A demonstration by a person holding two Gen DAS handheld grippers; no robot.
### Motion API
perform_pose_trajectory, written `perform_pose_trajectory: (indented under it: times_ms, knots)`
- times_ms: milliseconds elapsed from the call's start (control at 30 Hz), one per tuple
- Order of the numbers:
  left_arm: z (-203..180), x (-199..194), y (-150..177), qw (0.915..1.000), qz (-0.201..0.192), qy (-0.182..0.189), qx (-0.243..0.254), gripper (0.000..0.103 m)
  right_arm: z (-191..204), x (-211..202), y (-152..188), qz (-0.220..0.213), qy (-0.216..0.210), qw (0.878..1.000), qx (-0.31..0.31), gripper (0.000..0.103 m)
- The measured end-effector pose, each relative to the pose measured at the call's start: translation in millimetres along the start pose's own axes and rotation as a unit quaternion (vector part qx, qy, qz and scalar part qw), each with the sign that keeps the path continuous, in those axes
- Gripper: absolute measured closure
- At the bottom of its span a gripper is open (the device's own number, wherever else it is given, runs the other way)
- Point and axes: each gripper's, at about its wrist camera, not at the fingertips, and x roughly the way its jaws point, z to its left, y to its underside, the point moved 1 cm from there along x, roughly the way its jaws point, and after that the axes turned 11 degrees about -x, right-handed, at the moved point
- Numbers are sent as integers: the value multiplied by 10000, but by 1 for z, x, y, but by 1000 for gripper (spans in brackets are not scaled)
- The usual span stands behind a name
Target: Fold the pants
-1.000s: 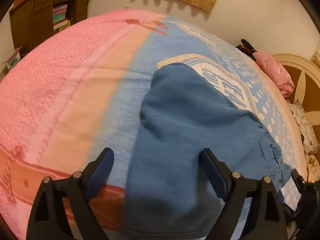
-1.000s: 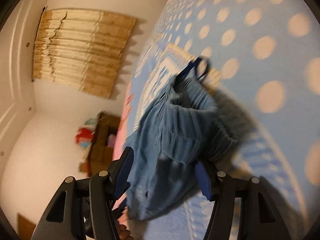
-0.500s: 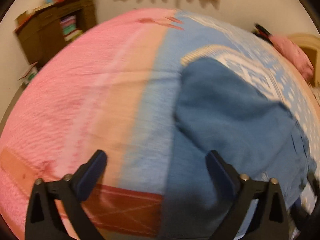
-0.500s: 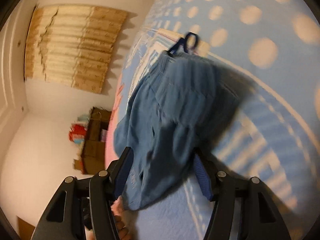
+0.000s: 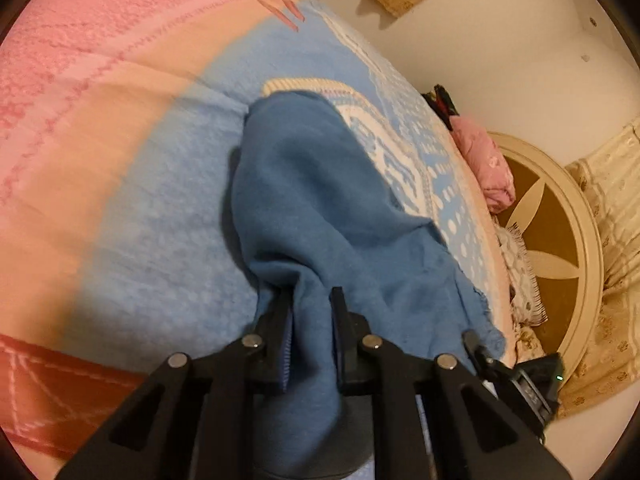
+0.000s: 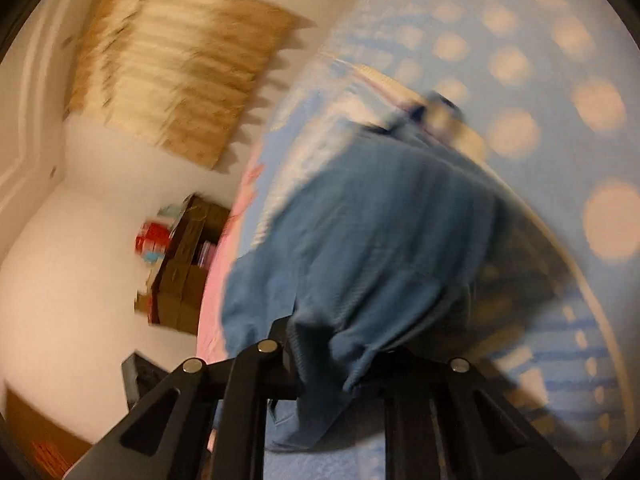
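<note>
The blue pants (image 5: 320,200) lie bunched on a bed with a blue, peach and pink blanket (image 5: 120,140). My left gripper (image 5: 310,320) is shut on a fold of the pants at their near edge. In the right wrist view the same pants (image 6: 380,248) drape over my right gripper (image 6: 332,344), which is shut on the fabric near the waistband; its right finger is hidden under cloth. A dark drawstring loop (image 6: 424,110) shows at the far end. The right wrist view is motion-blurred.
A pink pillow (image 5: 486,164) and a cream and brown headboard (image 5: 560,240) are at the right. A brown shelf unit (image 6: 188,264) stands by the white wall. A straw blind (image 6: 180,72) hangs on the wall.
Both grippers were open around the pants and have closed on the fabric. The left gripper moved onto the near edge; the right one lifted the waistband end.
</note>
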Motion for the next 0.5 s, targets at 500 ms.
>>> perform_pose_trajectory:
  times_ms: [500]
  knots:
    - [30, -113, -44, 9946, -1015, -96, -186, 77, 186, 29, -76, 27, -967, 9838, -1512, 98]
